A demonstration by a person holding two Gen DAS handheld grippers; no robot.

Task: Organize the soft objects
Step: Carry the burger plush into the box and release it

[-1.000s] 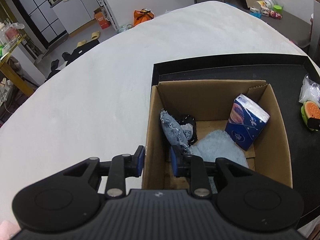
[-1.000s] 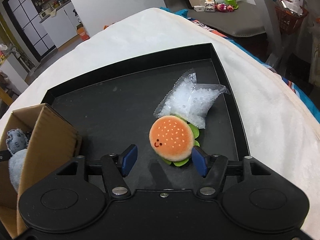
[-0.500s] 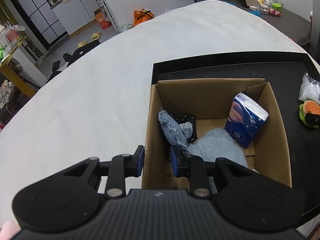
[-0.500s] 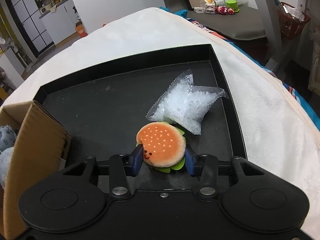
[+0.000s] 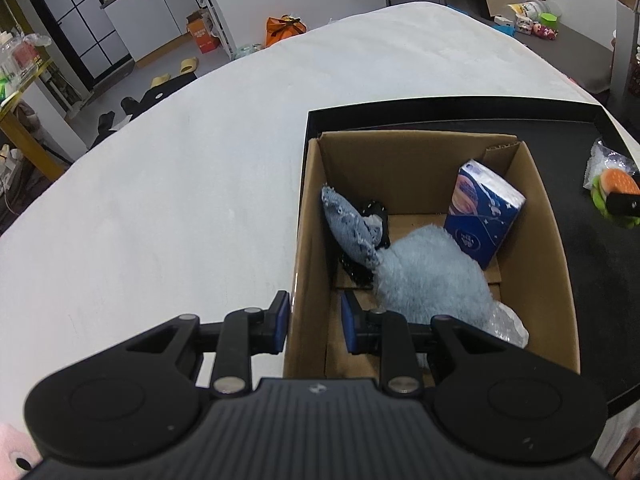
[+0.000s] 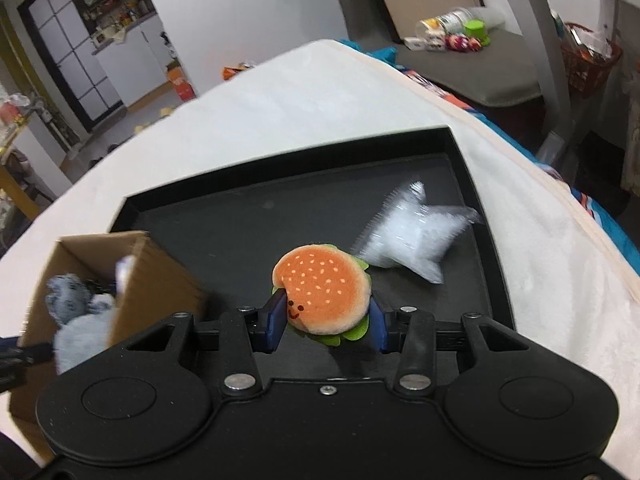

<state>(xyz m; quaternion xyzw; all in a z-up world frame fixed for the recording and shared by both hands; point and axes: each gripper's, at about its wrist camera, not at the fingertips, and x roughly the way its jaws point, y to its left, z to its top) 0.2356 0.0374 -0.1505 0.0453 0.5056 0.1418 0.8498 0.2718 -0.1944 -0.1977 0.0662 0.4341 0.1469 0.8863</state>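
An orange burger plush (image 6: 324,284) with green felt lettuce sits squeezed between the blue pads of my right gripper (image 6: 326,320), lifted above the black tray (image 6: 280,208). The left wrist view shows the burger (image 5: 616,184) at the far right edge. My left gripper (image 5: 314,322) is shut on the left wall of the cardboard box (image 5: 400,160), one pad outside and one inside. The box holds a fluffy light-blue plush (image 5: 432,272), a grey speckled fabric piece (image 5: 348,224) and a blue tissue pack (image 5: 480,220).
A clear bag of white beads (image 6: 412,240) lies on the tray behind the burger. The box (image 6: 160,280) stands on the tray's left part. The tray rests on a white blanket (image 5: 200,180). Beyond it are a floor and a grey bench with small items.
My right gripper has shut on the burger plush and raised it off the tray, away from the bead bag. The left gripper has stayed on the box wall.
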